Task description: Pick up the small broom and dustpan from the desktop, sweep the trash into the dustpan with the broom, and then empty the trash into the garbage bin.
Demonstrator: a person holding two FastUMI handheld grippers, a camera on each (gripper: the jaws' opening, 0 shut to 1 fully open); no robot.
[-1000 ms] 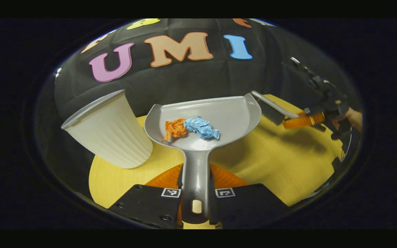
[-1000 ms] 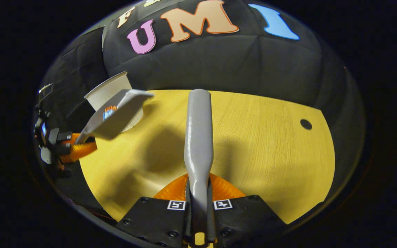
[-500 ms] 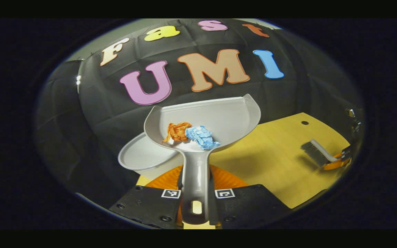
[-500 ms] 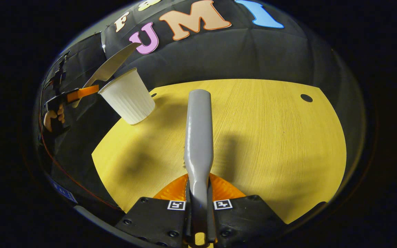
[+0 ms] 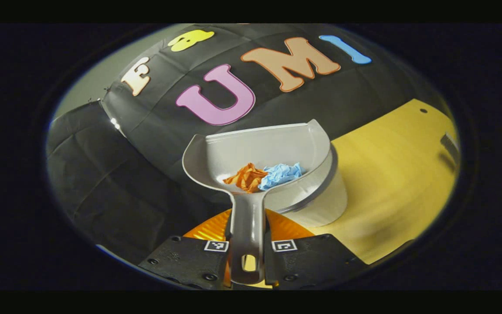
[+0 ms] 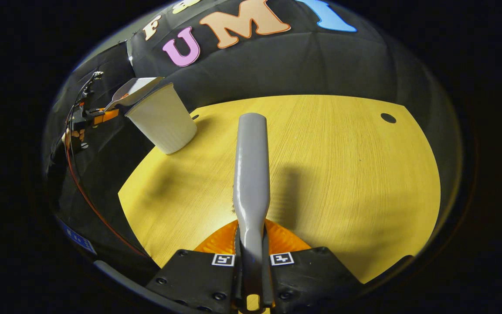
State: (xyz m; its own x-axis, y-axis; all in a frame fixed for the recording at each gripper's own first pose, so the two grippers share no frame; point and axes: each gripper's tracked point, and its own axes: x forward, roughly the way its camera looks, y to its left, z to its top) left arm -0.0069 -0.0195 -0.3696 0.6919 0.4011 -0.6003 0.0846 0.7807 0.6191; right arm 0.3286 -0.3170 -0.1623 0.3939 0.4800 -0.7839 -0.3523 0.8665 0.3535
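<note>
My left gripper [image 5: 246,244] is shut on the handle of the grey dustpan [image 5: 273,148]. An orange paper wad [image 5: 246,176] and a blue paper wad [image 5: 283,172] lie in the pan. The pan hangs above the white ribbed bin [image 5: 325,200], tilted to the right. My right gripper [image 6: 251,259] is shut on the grey broom [image 6: 251,165], whose back points away over the desk. In the right gripper view the dustpan [image 6: 135,89] sits over the bin [image 6: 161,117] at the far left, held by the left gripper [image 6: 98,115].
The yellow wooden desk [image 6: 342,174] has a small round hole [image 6: 387,117] near its far right edge. A hand [image 6: 70,135] holds the left gripper at the far left. A red cable [image 6: 89,200] runs down beside the desk's left edge.
The dustpan has swung over the bin's mouth and tilted right. The two wads have slid toward the pan's right side. The broom has barely moved.
</note>
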